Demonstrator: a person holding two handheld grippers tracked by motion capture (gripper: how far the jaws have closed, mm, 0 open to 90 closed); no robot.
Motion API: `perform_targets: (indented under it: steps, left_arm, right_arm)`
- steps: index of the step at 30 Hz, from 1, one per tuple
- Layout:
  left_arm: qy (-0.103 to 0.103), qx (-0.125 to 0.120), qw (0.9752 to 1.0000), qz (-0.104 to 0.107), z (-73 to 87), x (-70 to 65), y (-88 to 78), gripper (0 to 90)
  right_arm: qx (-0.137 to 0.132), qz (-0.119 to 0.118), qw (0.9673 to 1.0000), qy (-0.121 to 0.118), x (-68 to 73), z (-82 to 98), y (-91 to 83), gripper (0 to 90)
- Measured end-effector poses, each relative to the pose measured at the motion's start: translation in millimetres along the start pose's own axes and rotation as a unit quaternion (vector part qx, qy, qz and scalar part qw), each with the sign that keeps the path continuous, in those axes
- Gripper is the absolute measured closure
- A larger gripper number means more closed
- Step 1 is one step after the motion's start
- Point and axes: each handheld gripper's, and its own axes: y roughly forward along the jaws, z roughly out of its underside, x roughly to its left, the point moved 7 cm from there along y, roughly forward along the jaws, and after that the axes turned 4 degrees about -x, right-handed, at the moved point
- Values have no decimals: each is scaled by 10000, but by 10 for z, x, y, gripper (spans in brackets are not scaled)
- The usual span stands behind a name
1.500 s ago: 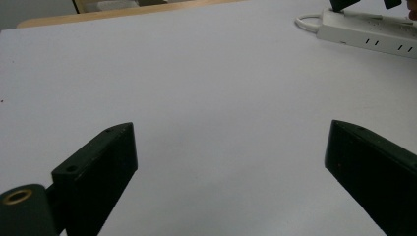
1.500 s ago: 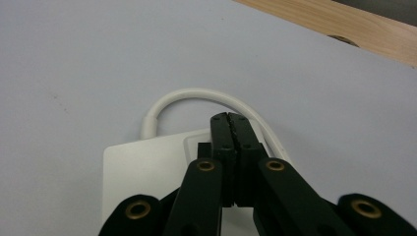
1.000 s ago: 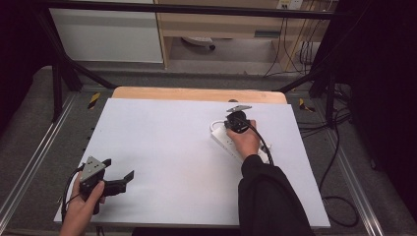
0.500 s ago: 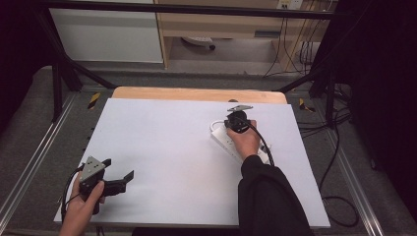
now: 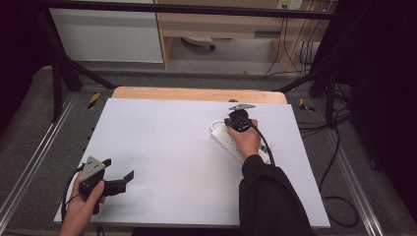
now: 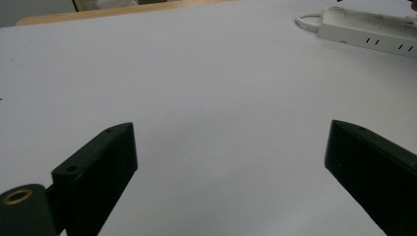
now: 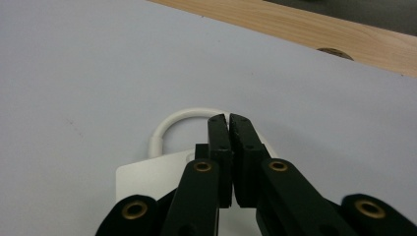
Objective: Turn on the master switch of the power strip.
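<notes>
Power strip [image 5: 235, 143], white, lying flat on the right half of the table [image 5: 162, 147], running at a slant from far left to near right; its white cord [image 7: 183, 119] loops out from the far end. Right gripper [image 5: 239, 119] stands over the far end of the strip, held from the near side by the right hand [image 5: 247, 141], whose dark sleeve [image 5: 270, 196] covers the near end of the strip in the high view. In the right gripper view its fingers [image 7: 220, 142] are pressed together with barely a slit between them, above the white body of the strip and just short of the cord loop; whether they touch the strip cannot be told. Black cable [image 5: 263, 142] trails from the right gripper along the hand toward the near right.

Left gripper [image 5: 118, 184] rests at the near left corner of the table in the left hand [image 5: 78, 211], well apart from the strip. Its fingers [image 6: 98, 167] stand wide with only bare white table between them; the strip appears far off at the upper right of the left gripper view [image 6: 369, 34].

Bare table surface separates the two grippers. A wooden strip [image 5: 196, 94] edges the far side of the table. Beyond it are a pale cabinet [image 5: 108, 34], a wooden shelf unit [image 5: 221, 24] and hanging wires [image 5: 295, 44]; black frame bars [image 5: 64, 69] stand at the left, and more cables [image 5: 334, 162] lie on the floor at the right.
</notes>
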Motion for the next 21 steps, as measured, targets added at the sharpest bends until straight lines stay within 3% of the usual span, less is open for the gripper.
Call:
perform_targets:
  steps: [8,15,21]
  left_arm:
    - [-1,3,10000,14,0,1,-1,58]
    - [-29,-8,10000,-16,1,19,-9,58]
    - [-18,-10,10000,-22,0,21,-10,57]
  right_arm:
    - [-82,-52,9998,150,7,-21,-27,807]
    - [-274,-109,9994,163,24,-73,-51,668]
    - [-267,-149,9989,347,7,-103,-107,499]
